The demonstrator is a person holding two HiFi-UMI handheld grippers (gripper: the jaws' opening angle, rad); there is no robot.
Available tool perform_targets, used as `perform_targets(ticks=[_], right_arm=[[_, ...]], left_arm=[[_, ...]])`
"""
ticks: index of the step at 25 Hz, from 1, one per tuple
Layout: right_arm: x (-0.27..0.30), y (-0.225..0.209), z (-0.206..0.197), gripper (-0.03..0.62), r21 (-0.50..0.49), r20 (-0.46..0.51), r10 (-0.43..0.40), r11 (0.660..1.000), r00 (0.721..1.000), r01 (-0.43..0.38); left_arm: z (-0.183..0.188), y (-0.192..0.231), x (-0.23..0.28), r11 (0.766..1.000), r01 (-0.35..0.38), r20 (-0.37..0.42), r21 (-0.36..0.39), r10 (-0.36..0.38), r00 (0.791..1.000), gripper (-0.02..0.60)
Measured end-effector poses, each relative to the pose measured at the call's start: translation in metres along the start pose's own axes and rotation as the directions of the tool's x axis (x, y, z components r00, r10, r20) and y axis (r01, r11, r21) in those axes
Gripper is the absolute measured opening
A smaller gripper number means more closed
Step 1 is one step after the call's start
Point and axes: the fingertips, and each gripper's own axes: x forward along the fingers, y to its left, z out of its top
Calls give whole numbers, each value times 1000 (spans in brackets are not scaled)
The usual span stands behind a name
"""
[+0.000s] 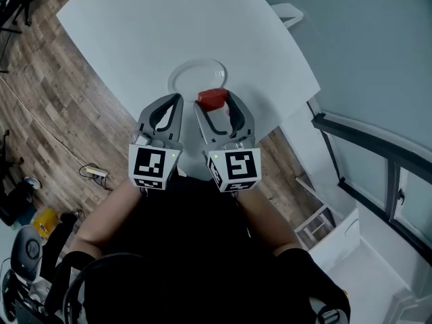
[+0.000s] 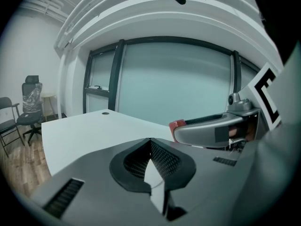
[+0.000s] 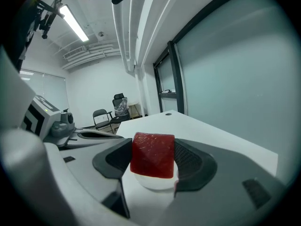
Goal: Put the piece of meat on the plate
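A red block of meat point(image 1: 212, 100) is pinched between the jaws of my right gripper point(image 1: 214, 100), which is shut on it. It hangs over the near rim of the white plate point(image 1: 196, 75) on the white table point(image 1: 135, 32). In the right gripper view the meat point(image 3: 153, 153) fills the gap between the pads, and the plate point(image 3: 155, 182) shows just beneath it. My left gripper point(image 1: 178, 98) sits close beside it on the left, shut and holding nothing. In the left gripper view its jaws point(image 2: 150, 160) meet, with the meat point(image 2: 177, 124) at the right.
The table's near edge runs diagonally under my grippers, with wooden floor point(image 1: 61, 133) to the left. A glass wall point(image 3: 235, 79) stands beyond the table. Office chairs point(image 2: 28, 107) stand at the far side. A white rack point(image 1: 317, 225) is at the lower right.
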Motion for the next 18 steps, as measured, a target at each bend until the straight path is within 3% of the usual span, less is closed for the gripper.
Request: perform_targets(ticks=[18], right_arm=[[44, -11, -34, 281, 15, -93, 16, 1000, 996, -14]], left_arm=[[-33, 17, 35, 999, -23, -74, -26, 21, 997, -1]])
